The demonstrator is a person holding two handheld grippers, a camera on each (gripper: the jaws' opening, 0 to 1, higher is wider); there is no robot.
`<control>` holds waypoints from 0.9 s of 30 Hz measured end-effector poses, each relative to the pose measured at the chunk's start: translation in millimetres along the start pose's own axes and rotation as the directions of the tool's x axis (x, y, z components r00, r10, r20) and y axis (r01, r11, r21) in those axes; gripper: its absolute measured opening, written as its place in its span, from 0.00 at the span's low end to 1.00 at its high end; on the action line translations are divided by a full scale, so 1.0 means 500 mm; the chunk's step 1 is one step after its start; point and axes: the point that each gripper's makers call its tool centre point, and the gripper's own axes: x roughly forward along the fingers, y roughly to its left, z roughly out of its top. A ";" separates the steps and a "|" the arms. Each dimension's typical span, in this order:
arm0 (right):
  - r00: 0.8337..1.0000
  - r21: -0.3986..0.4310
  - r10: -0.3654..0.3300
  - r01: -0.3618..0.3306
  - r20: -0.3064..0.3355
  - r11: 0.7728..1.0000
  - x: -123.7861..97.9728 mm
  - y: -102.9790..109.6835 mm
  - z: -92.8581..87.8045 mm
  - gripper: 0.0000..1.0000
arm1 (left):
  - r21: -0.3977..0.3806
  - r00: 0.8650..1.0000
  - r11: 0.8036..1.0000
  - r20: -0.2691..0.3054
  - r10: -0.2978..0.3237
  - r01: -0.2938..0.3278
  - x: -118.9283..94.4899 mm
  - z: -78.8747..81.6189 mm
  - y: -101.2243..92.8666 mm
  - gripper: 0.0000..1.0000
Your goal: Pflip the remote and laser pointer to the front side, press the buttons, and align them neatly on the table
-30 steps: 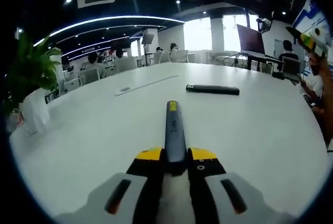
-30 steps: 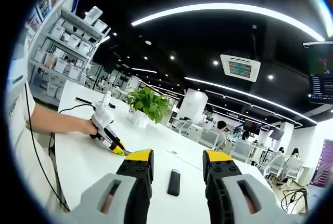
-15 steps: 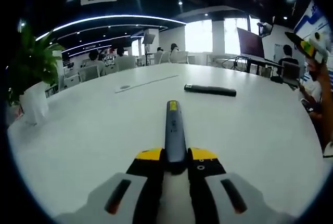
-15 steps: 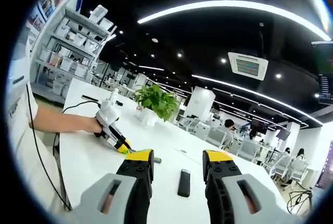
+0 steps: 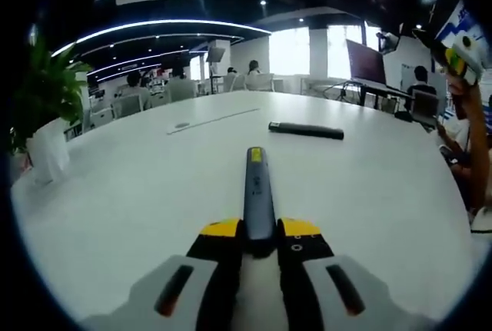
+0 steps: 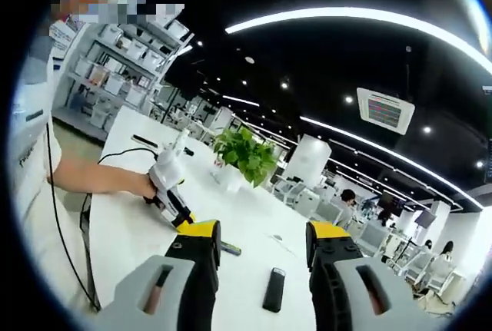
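In the left gripper view my left gripper [image 5: 260, 228] is shut on a slim grey laser pointer [image 5: 257, 189] with a yellow tip, which points away over the white table [image 5: 123, 200]. A black remote [image 5: 305, 129] lies flat farther off, to the right. In the right gripper view my right gripper [image 6: 262, 233] is open and held above the table with nothing between its fingers. Past its jaws lies the remote [image 6: 273, 289]. To the left there, a hand holds the left gripper [image 6: 171, 193], and the laser pointer [image 6: 230, 249] sticks out beyond it.
A potted green plant [image 5: 42, 116] in a white pot stands at the table's left side, plant [image 6: 246, 158] in the right gripper view. Chairs and seated people ring the far edge. A person's arm [image 5: 469, 139] rises at the right. White shelving [image 6: 115, 62] stands behind.
The right gripper's view has swung, so the remote and the left gripper sit further right and lower in it. The left gripper still holds the laser pointer; its view shifted slightly.
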 end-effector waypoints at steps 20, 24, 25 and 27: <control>0.999 0.054 0.007 -0.004 -0.040 0.999 -0.018 -0.060 0.055 0.45 | 0.131 0.998 0.990 0.029 -0.048 0.044 0.007 0.009 0.013 0.20; 0.999 0.015 -0.040 0.040 -0.007 0.999 -0.014 -0.078 0.090 0.42 | 0.058 0.997 0.996 0.047 -0.065 0.062 0.008 0.008 0.015 0.20; 1.000 0.012 -0.023 0.023 -0.007 1.000 -0.015 -0.070 0.096 0.40 | 0.067 0.997 0.996 0.046 -0.062 0.059 0.007 0.008 0.016 0.20; 1.000 0.016 -0.004 0.004 -0.003 1.000 -0.015 -0.065 0.107 0.41 | 0.074 0.997 0.996 0.051 -0.056 0.052 0.004 0.007 0.015 0.20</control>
